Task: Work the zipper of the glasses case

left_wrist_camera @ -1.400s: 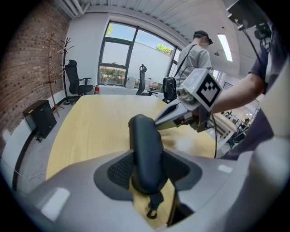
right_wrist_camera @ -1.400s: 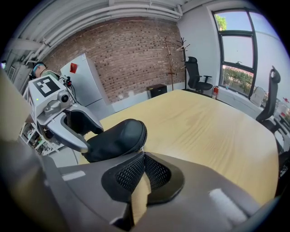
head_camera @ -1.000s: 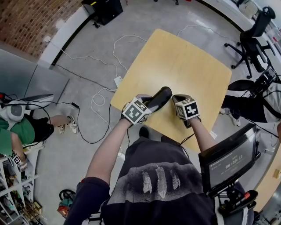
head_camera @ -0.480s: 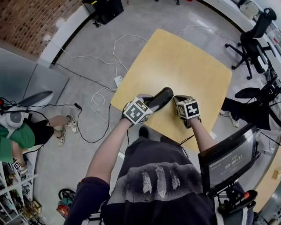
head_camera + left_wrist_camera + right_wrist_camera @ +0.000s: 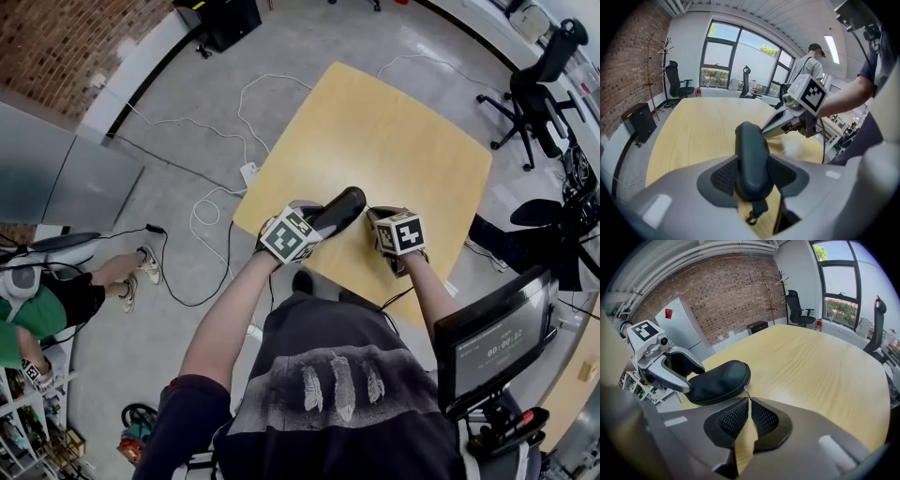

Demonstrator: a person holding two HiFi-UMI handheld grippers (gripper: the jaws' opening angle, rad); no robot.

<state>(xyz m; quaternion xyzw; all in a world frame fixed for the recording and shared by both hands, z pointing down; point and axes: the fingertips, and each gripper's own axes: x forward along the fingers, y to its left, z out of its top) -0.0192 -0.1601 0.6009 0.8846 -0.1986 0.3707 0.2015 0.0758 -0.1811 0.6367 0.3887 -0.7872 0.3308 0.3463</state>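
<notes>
My left gripper (image 5: 752, 177) squeezed one end of the dark oval fabric glasses case (image 5: 717, 382), and my right gripper's (image 5: 749, 403) just-opening jaws pinched the little metal zipper pull (image 5: 746, 393) at its other end.

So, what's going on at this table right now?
A person holds a two-jaw gripper in each hand over a light wooden table. The left gripper clamps a dark oval fabric glasses case near one end. The right gripper has the small metal zipper pull between its jaw tips at the other end, and those jaws are opening slightly.
</notes>
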